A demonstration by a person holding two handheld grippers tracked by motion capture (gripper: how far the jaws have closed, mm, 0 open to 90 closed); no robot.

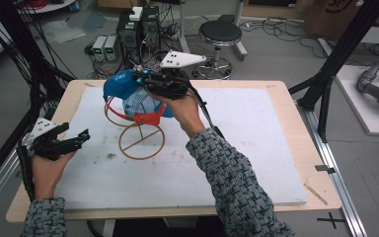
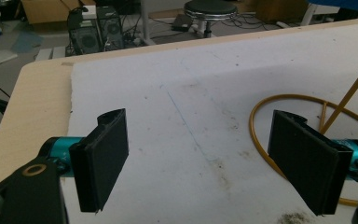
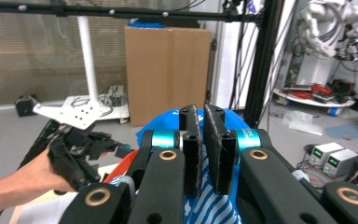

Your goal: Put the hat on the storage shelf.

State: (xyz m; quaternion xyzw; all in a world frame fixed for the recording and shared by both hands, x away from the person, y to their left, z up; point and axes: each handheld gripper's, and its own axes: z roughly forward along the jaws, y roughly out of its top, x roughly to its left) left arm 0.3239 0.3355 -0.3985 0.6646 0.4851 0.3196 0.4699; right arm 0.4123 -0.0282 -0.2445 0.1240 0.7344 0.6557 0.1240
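A grey floor [image 1: 286,54] is stretching behind the surface [image 1: 296,148], carrying a black stool [image 1: 220,34], computer towers [image 1: 139,27] and trailing cables. A cardboard box [image 3: 168,70] is standing by black frame posts [image 3: 265,60]; daylight is coming through blinds.

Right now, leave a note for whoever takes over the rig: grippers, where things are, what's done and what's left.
Right gripper: shut on the blue cap, holding it on top of the wire stand mid-table.
Left gripper: open and empty, low over the white board at its left edge, apart from the stand.
Done: cap is at the stand's top.
Left: probably settle the cap, release, pull back.
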